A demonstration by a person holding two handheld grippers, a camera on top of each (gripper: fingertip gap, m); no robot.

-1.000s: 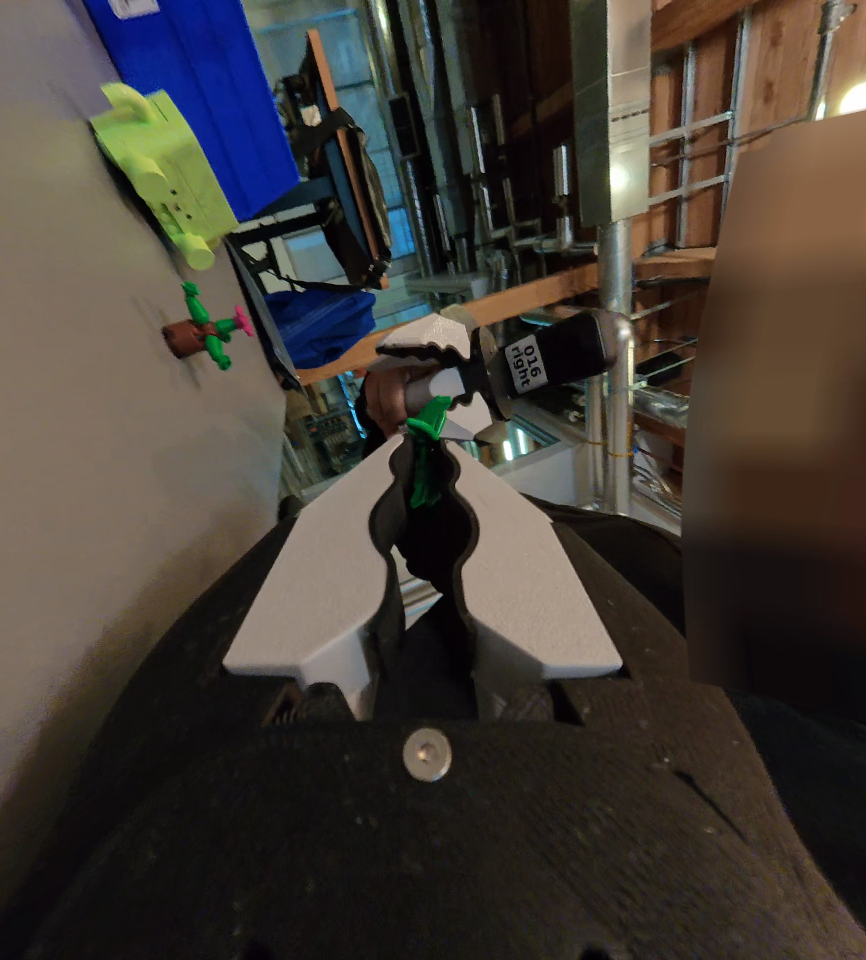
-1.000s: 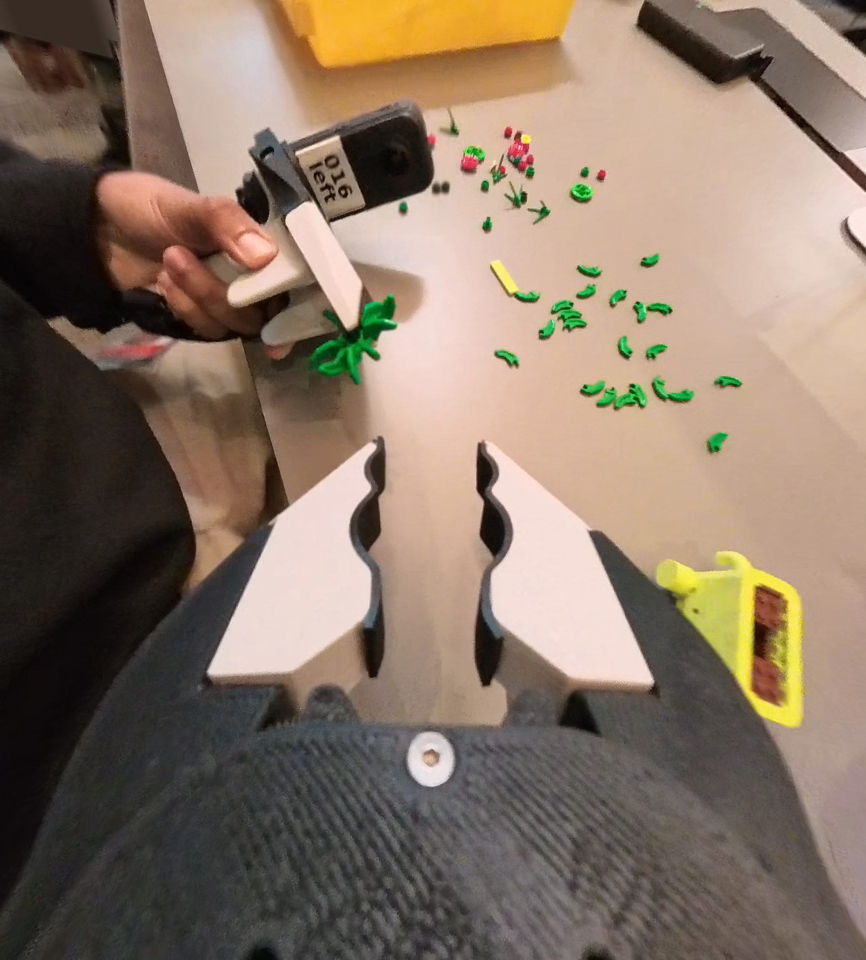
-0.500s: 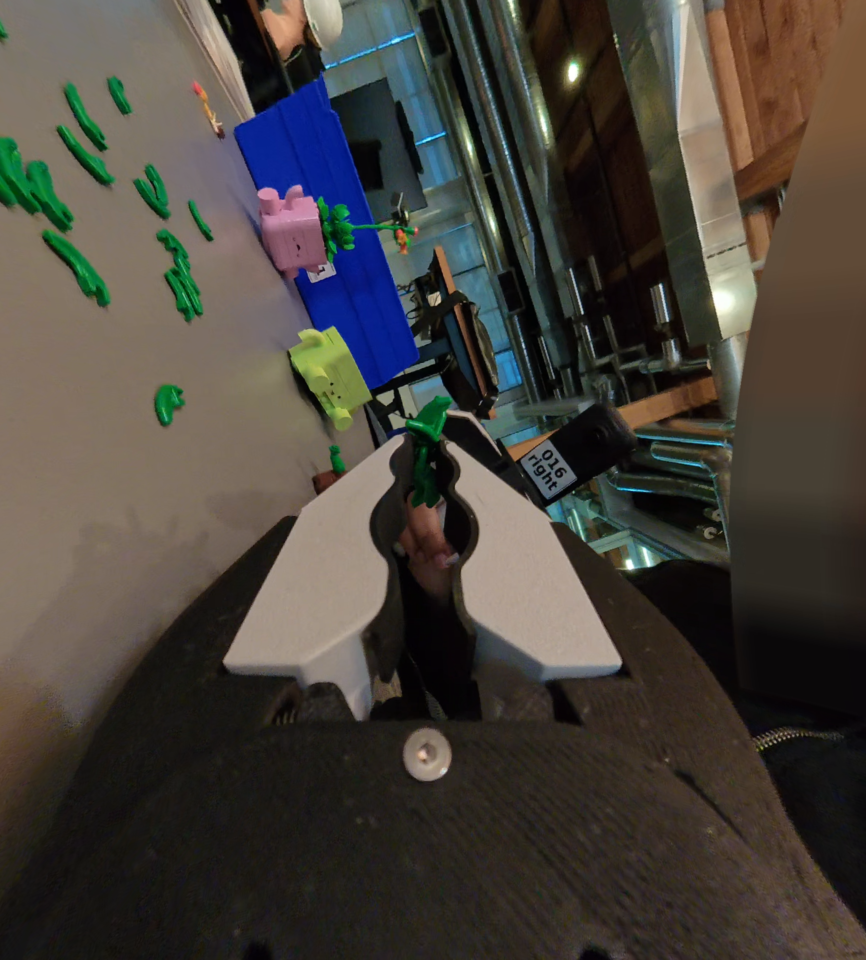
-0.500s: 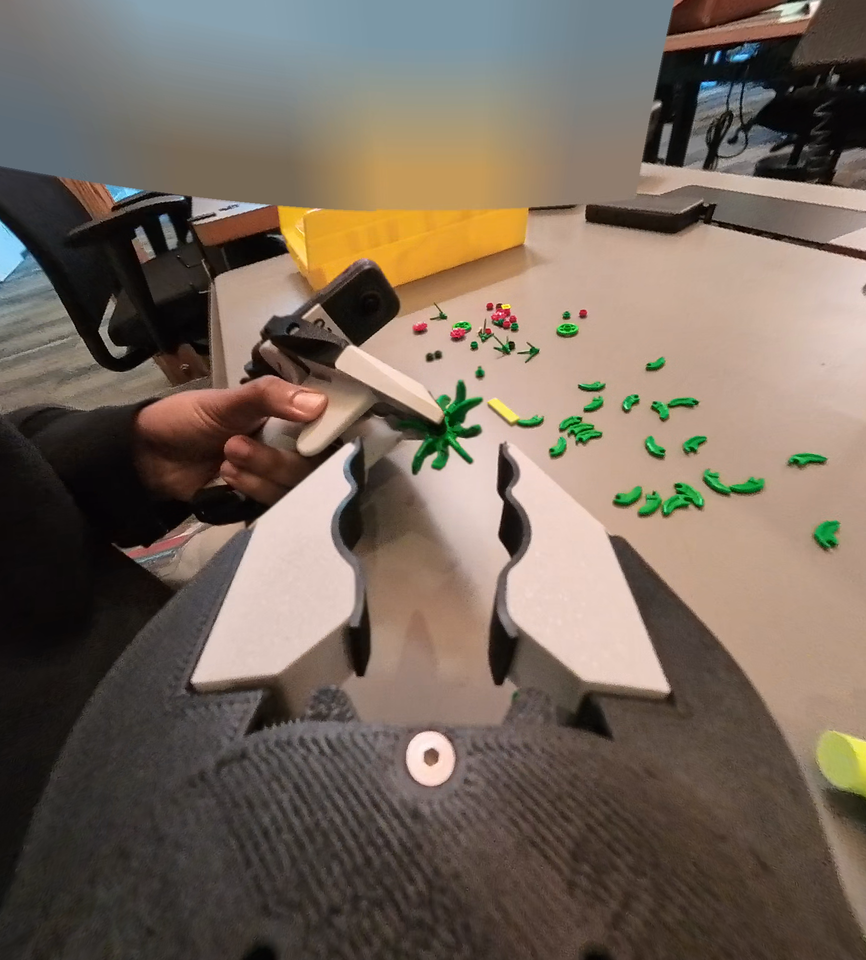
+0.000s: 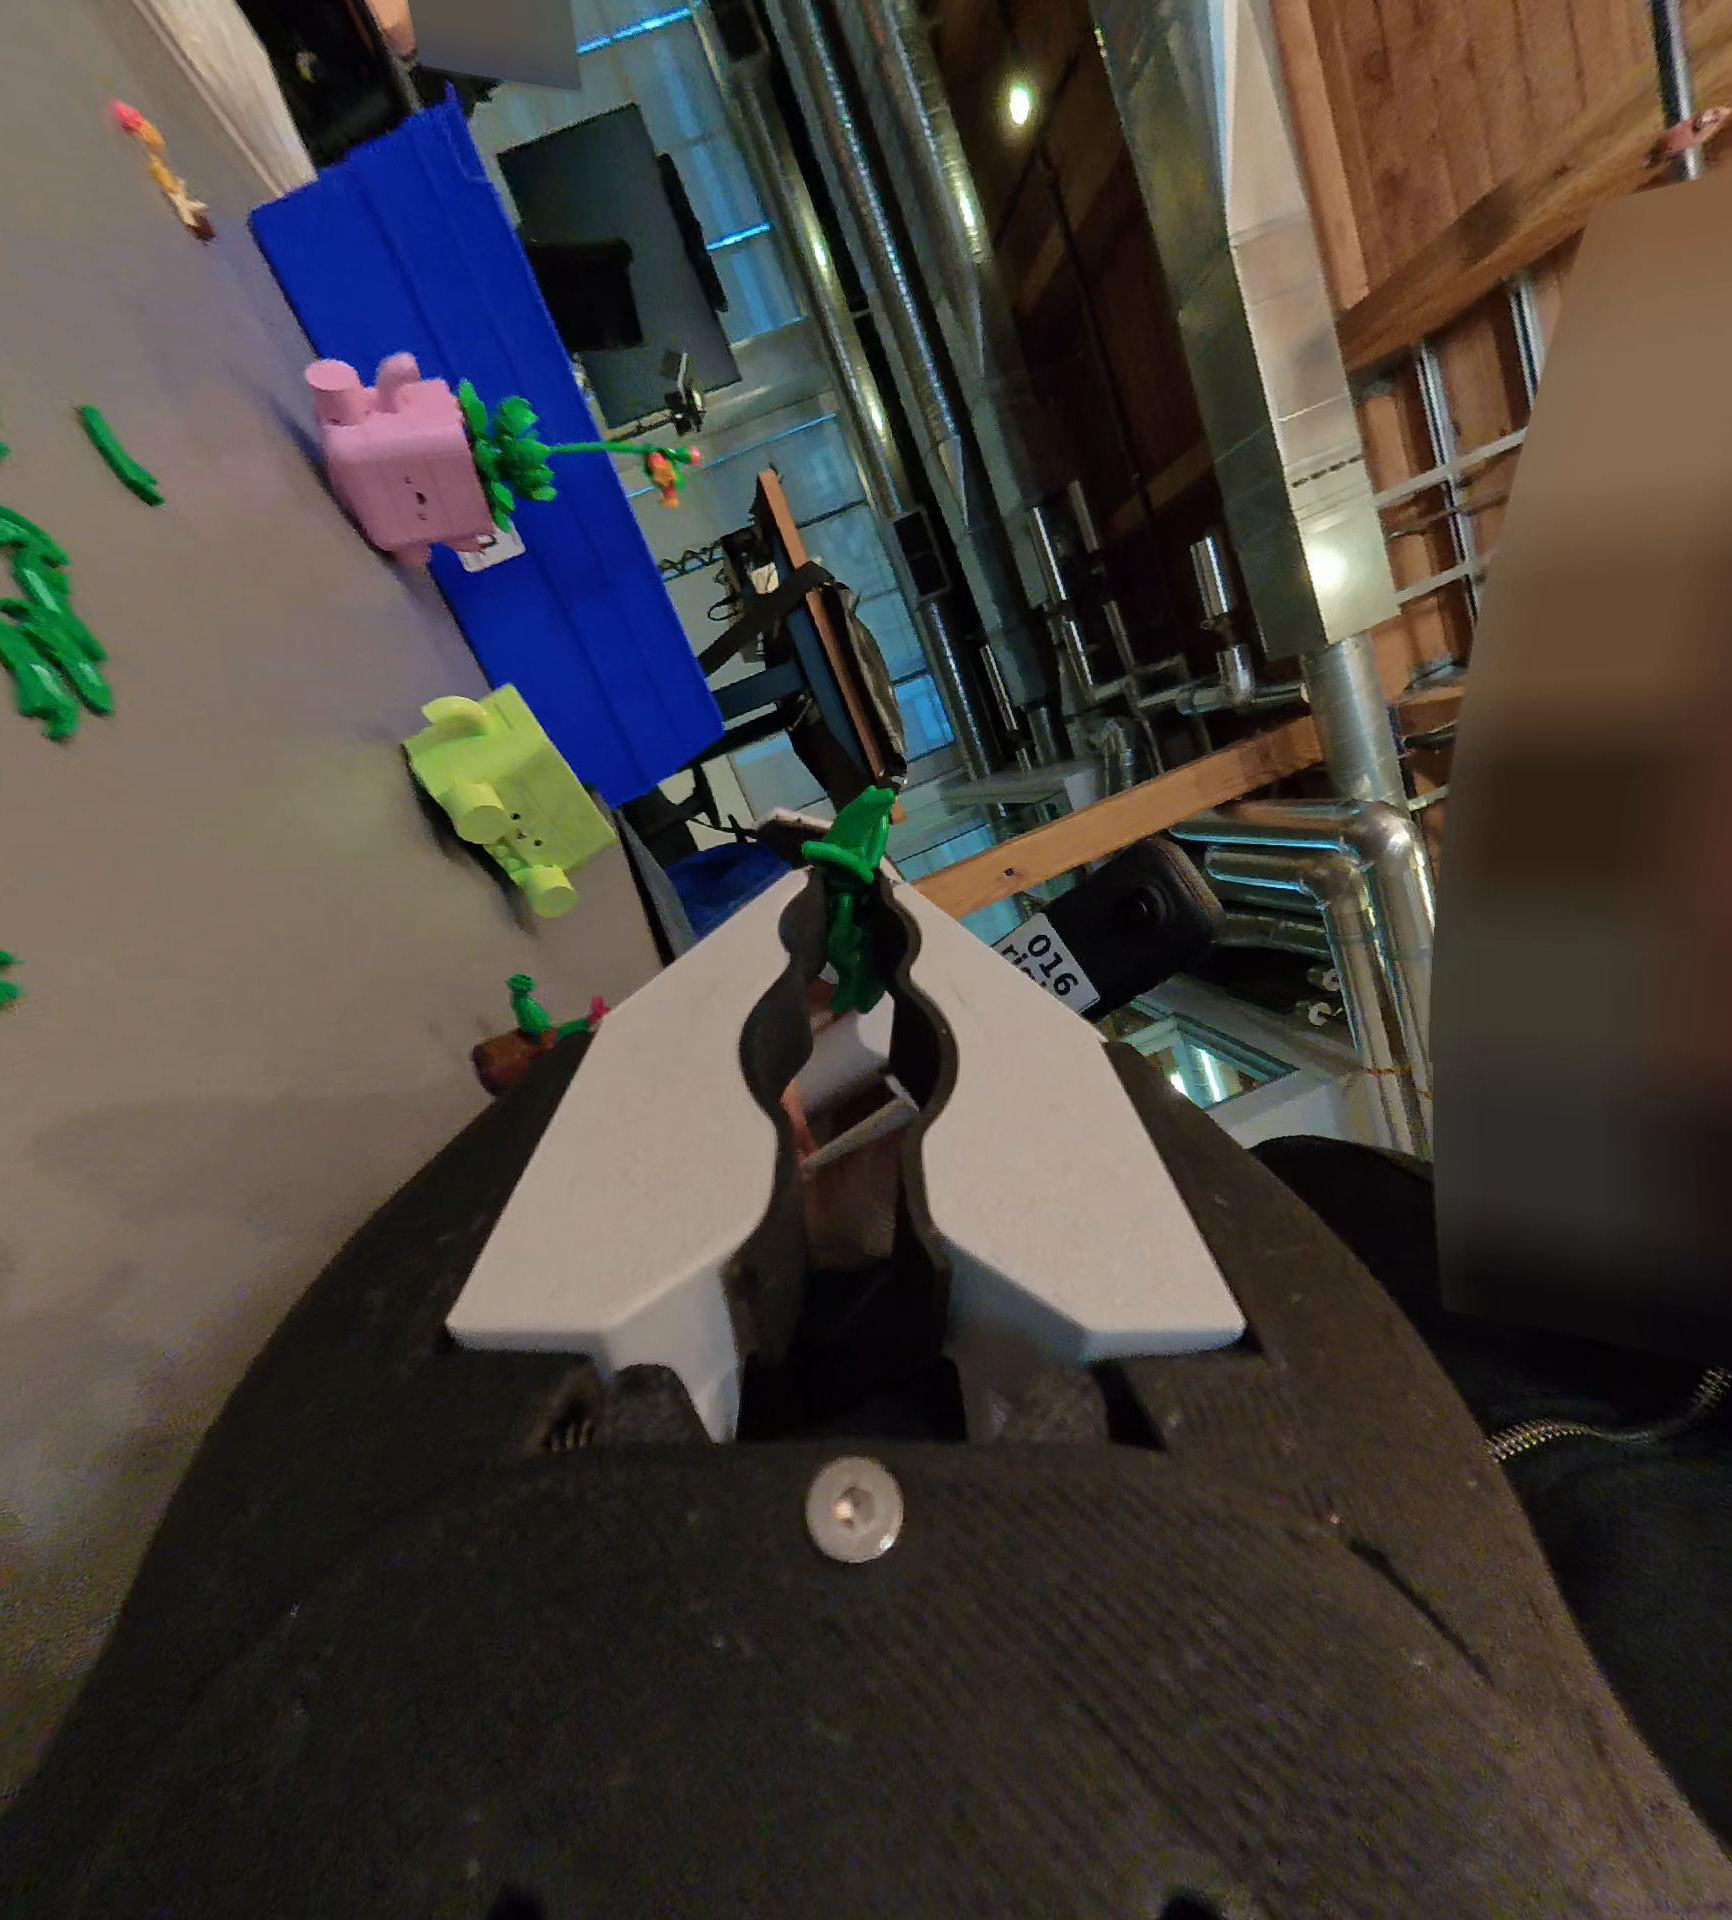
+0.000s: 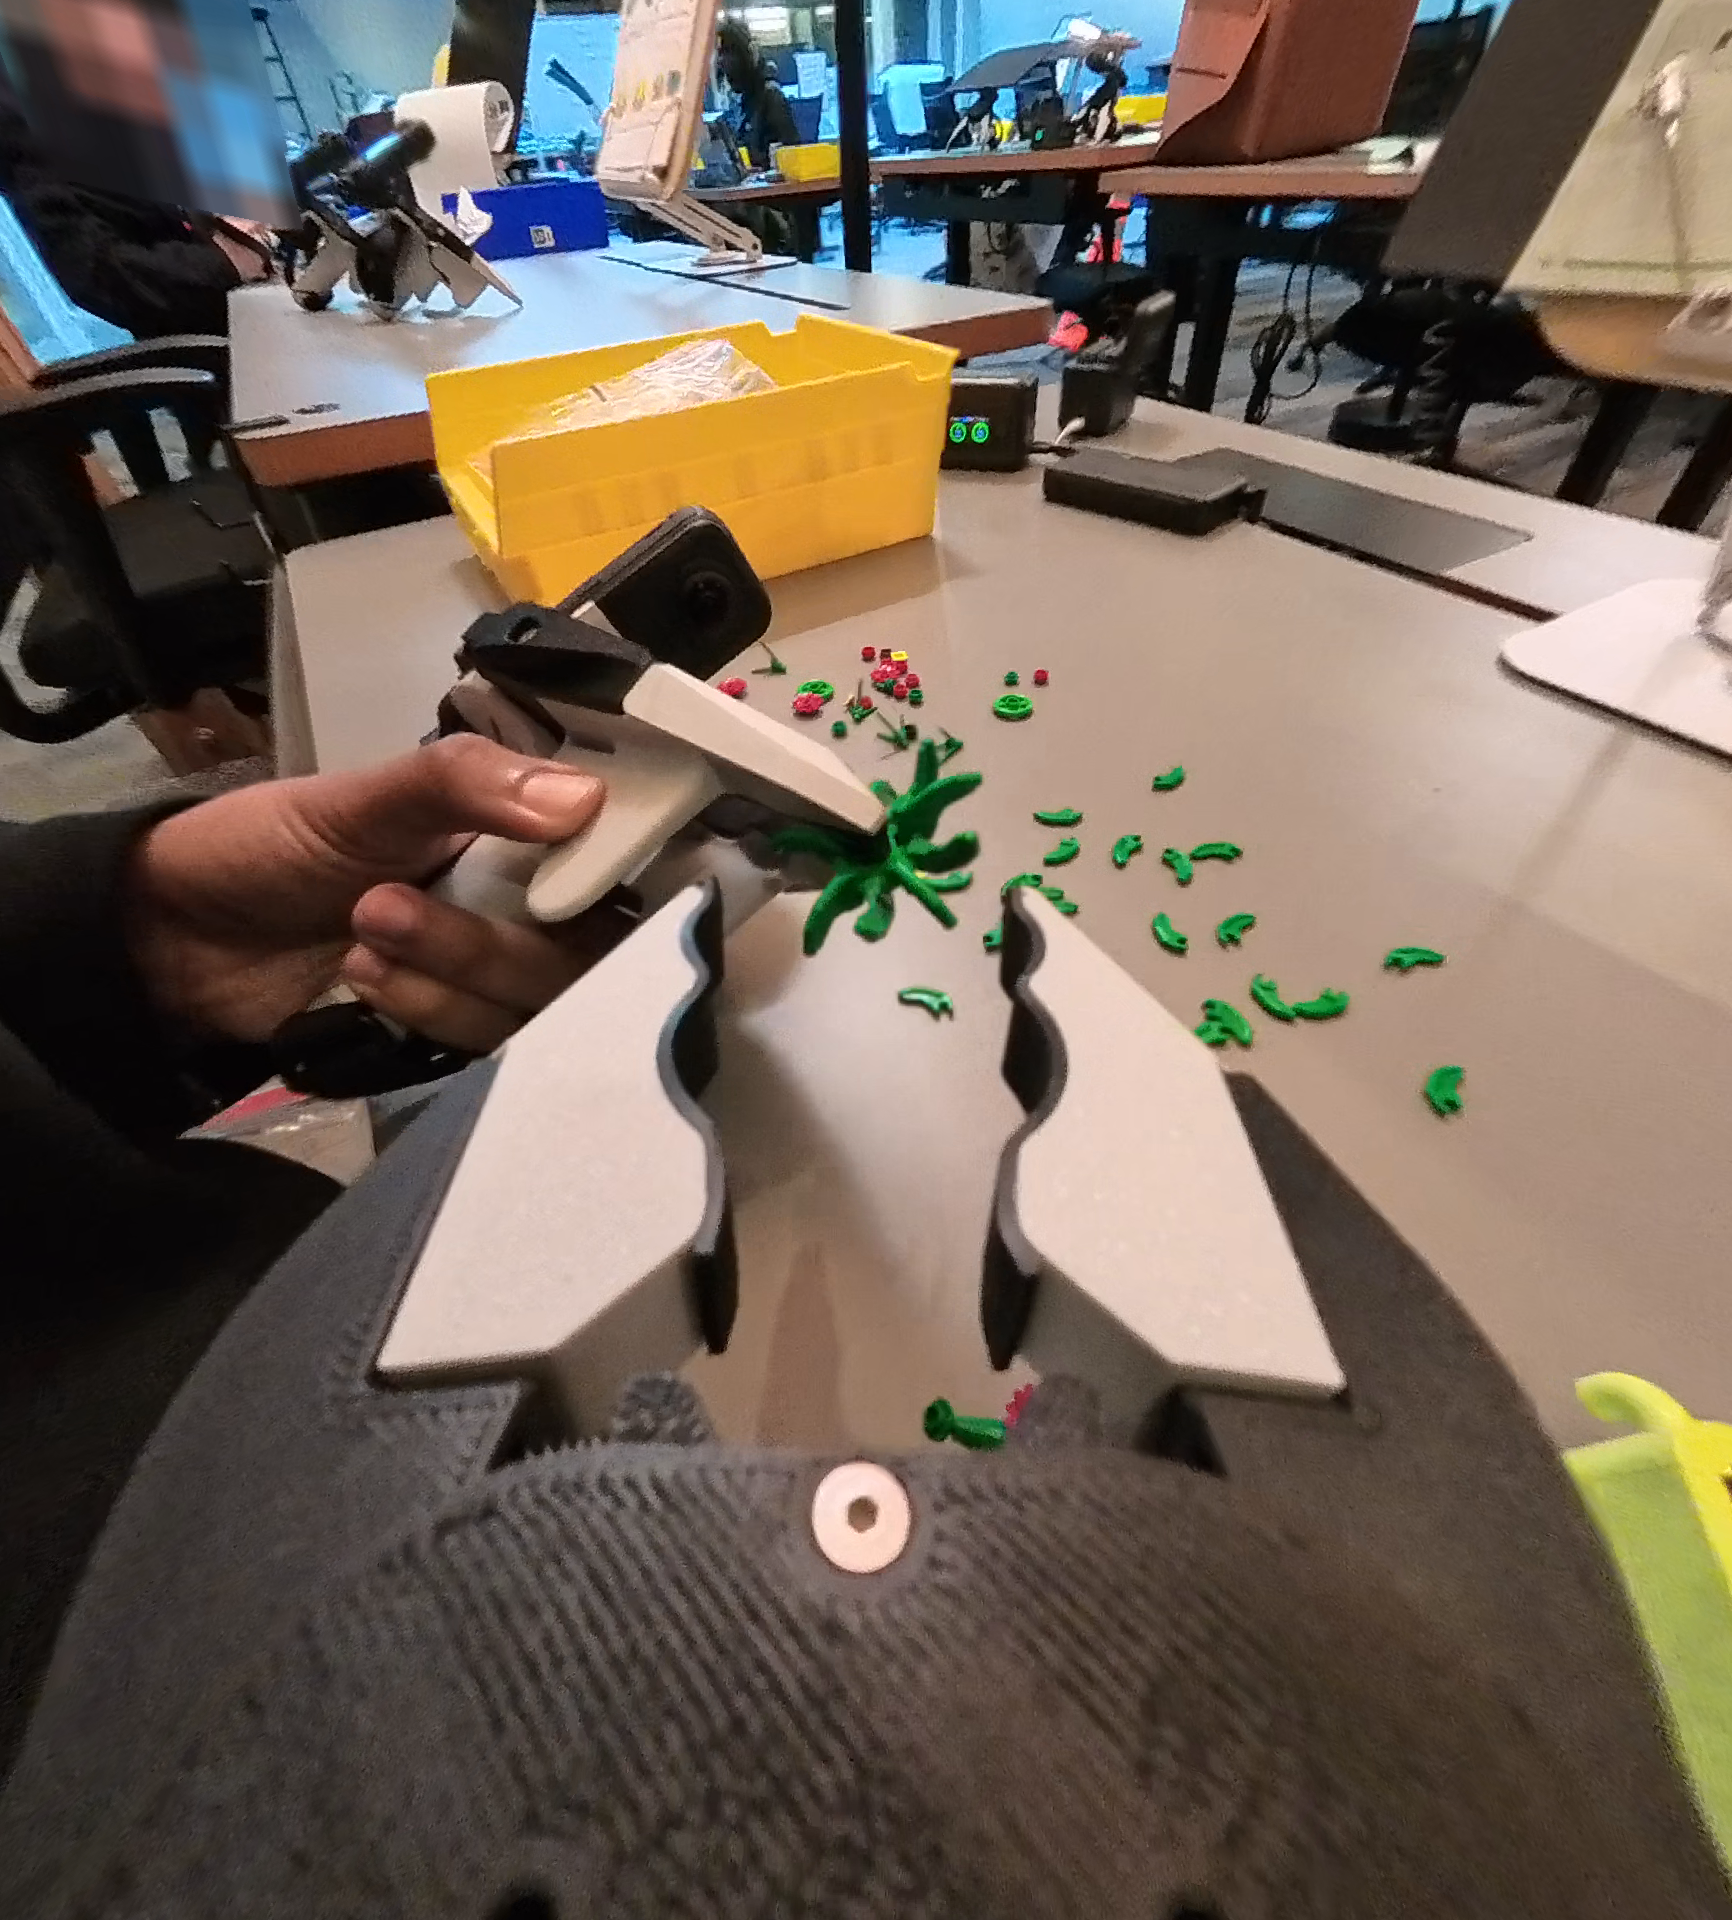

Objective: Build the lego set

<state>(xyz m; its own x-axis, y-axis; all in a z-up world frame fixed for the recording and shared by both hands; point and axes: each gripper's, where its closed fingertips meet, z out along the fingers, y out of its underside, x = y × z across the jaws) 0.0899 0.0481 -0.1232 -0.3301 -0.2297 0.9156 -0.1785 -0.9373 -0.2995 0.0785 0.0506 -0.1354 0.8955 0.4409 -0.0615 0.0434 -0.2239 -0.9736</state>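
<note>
- Between the left tool's (image 6: pixel 867 831) tips: a green leaf cluster (image 6: pixel 888 857), pinched tight near its centre, held in the air above the table (image 6: pixel 1361 831).
- Seen from the left wrist: same cluster (image 5: pixel 851 914) edge-on, gripped at the very tips, part poking out beyond them.
- Just this side of it: right tool (image 6: pixel 857 925), wide and empty, tips flanking the cluster from below but not touching.
- Held by a hand (image 6: pixel 322 904) at the table's near-left edge, left tool angled down toward the right one.
- Likely step: handing the cluster over or regripping it for mounting, judging by the two tools meeting.
- To do it well: bring the right tips level with the hub, not the thin fronds; close squarely before loosening the left; keep both wrists steady so nothing twists out.
- Risk: a grip on fronds alone would probably flex and let the piece spring away.
- Farther out on the table: loose green leaves (image 6: pixel 1205 914) scattered right of the tools, small red and green bits (image 6: pixel 883 681) behind.
- At the near-right corner: lime pot (image 6: pixel 1714 1558), brown inside; likely the cluster's destination.
- Beyond, in the left wrist view: pink pot (image 5: pixel 405 468) already bearing a plant, a small brown pot with sprout (image 5: pixel 519 1039) near the tool.
- At the far edge: yellow bin (image 6: pixel 696 457).
</note>
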